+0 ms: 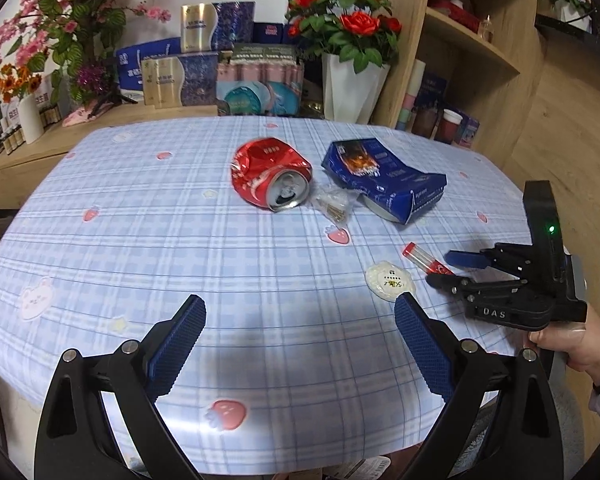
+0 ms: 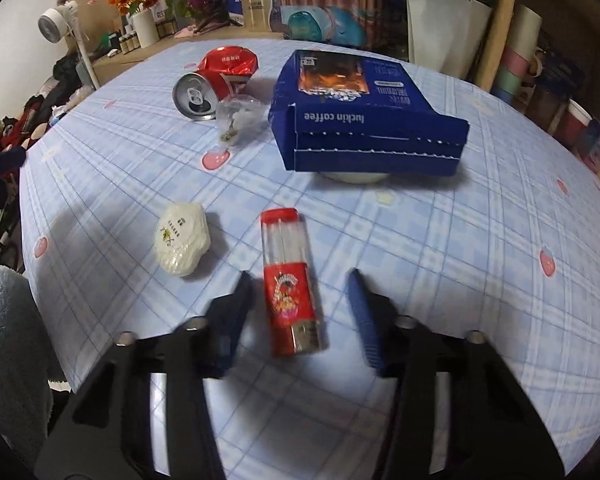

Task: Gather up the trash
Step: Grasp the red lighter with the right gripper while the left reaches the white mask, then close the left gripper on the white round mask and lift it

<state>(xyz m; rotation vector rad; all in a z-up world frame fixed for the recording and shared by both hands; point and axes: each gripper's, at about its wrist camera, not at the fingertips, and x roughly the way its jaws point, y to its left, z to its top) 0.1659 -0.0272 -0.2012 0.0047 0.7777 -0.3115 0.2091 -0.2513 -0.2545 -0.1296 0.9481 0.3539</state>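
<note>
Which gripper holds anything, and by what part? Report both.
Nothing is held. The left gripper is open over bare tablecloth. The right gripper straddles the lower, labelled end of the red tube, but its pads stand clear of it.

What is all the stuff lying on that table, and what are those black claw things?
crushed can: one, red, far middle of the table
clear bag: one, see-through, between can and box
coffee box: one, blue, far right, flattened
tube: one, red and clear, between the right gripper's fingers
white packet: one, white, left of the tube
tablecloth: one, pale blue check with strawberries
left gripper: one, black with blue pads, open over bare cloth
right gripper: one, black, jaws apart around the tube, not touching it
hand: one, holding the right gripper
</note>
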